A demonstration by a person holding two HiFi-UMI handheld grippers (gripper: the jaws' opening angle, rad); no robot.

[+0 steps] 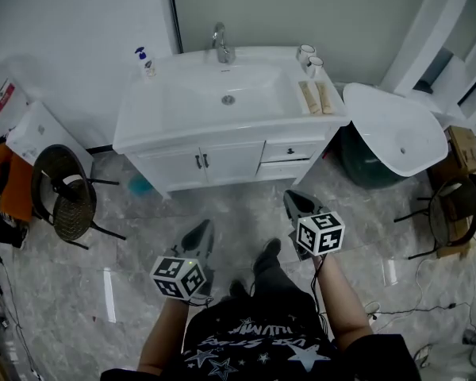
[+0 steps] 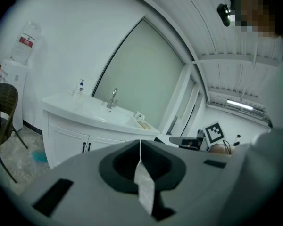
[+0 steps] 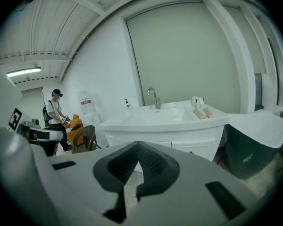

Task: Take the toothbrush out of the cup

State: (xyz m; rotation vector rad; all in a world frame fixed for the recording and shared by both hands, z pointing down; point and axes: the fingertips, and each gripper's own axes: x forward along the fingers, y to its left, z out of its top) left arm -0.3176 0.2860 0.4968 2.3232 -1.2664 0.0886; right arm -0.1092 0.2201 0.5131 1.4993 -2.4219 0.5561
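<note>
left gripper [image 1: 201,230]: low in the head view, left of our legs [image 1: 274,275], over the grey marbled floor [image 1: 246,213]; it points toward the vanity [image 1: 222,161]; its jaws are pressed together with nothing between them
right gripper [image 1: 295,202]: right of our legs, a little farther out than the left gripper; well apart from the vanity; its jaws are pressed together on nothing
cups [image 1: 309,59]: 2 white cups, close together, at the far right corner of the vanity top, right of the basin [image 1: 222,94]
toothbrush: we cannot make it out in any view; the cups show too small to tell what stands in them
vanity: white cabinet with 2 doors, and drawers on its right side; it stands against the far wall
basin: sunk in the vanity top; drain in its middle; chrome faucet [image 1: 221,44] at its far rim
pump bottle [image 1: 146,62]: white with a blue top, upright at the far left corner of the vanity top
tan rolls [image 1: 317,98]: 2, side by side on the vanity top, just on the near side of the cups
loose basin [image 1: 393,133]: white, right of the vanity, tilted on a dark green tub [image 1: 361,165]
wicker chair [image 1: 63,193]: dark, left of the vanity, near the left wall; a second chair [image 1: 448,205] stands at the far right
other person [image 3: 54,109]: standing far off at the left of the right gripper view, with a backpack
</note>
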